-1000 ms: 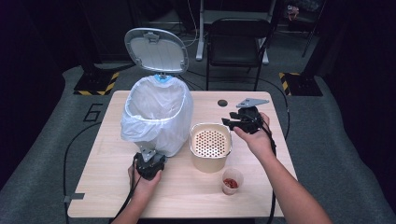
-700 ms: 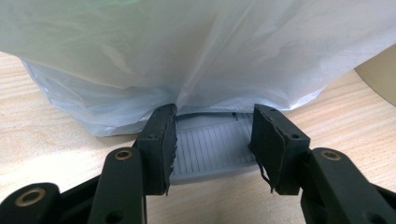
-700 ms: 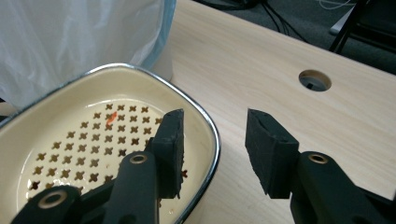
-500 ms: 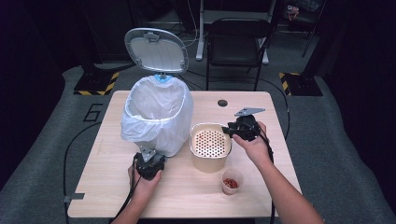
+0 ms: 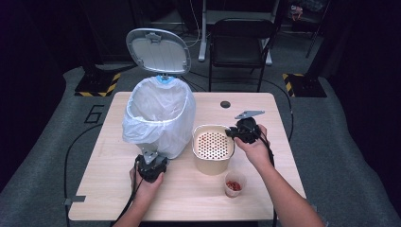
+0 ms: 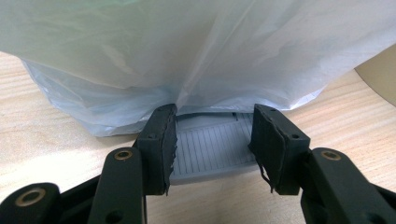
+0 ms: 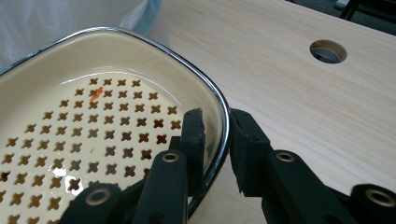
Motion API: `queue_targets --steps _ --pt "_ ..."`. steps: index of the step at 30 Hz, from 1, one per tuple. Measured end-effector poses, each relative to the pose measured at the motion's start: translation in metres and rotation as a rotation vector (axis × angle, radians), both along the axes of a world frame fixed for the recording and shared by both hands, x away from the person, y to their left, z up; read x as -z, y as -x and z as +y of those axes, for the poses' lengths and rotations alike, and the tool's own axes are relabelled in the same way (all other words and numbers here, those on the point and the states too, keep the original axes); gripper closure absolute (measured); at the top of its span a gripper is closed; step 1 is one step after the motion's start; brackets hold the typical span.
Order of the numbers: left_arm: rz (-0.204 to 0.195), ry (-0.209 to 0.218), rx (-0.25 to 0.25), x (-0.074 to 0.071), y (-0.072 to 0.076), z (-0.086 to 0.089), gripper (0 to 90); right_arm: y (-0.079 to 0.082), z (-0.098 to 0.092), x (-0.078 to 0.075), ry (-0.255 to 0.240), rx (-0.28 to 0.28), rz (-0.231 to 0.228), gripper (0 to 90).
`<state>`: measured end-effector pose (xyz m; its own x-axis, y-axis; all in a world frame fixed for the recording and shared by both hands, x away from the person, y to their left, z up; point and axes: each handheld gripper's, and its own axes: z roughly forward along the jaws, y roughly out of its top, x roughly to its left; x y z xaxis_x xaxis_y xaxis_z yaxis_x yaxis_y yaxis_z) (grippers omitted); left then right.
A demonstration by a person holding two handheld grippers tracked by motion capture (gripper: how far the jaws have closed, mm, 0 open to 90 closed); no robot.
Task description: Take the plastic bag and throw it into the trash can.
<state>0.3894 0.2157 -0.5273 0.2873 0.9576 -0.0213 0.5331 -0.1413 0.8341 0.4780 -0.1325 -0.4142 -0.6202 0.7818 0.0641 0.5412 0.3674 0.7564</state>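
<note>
At three o'clock of the cream perforated enamel strainer (image 5: 213, 146), the right gripper (image 7: 215, 140) is closing its jaws astride the rim to lift it, while the left gripper (image 6: 212, 142) is clamping the grey ribbed plastic pedal (image 6: 212, 151) to hold the bin lid open.

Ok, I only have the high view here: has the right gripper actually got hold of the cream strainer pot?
Observer: The right gripper straddles the rim of the cream strainer pot, one jaw inside, one outside. They have just been closing, and the outer pad looks a hair off.
Operator: And the left, under the bag?
Observer: The left gripper is shut on the grey ribbed pedal.
Operator: Anything in the strainer?
Observer: One orange speck on the perforated floor.
</note>
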Motion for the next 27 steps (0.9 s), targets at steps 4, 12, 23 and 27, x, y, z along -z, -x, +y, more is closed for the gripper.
queue_targets --steps 4,12,23,27 --pt "0.000 0.001 0.000 0.000 0.000 0.000 50.4 0.003 -0.002 0.000 0.007 0.001 -0.004 76.2" --pt "-0.002 0.002 -0.001 0.000 0.000 0.000 50.4 0.011 -0.016 0.000 0.012 0.015 -0.008 76.4" --pt "-0.003 0.003 -0.001 0.000 0.000 0.000 50.4 0.021 -0.035 0.001 -0.013 0.024 -0.003 76.7" --pt "-0.004 0.008 -0.003 0.000 0.000 -0.001 50.4 0.023 -0.038 0.002 -0.015 0.023 -0.011 76.0"
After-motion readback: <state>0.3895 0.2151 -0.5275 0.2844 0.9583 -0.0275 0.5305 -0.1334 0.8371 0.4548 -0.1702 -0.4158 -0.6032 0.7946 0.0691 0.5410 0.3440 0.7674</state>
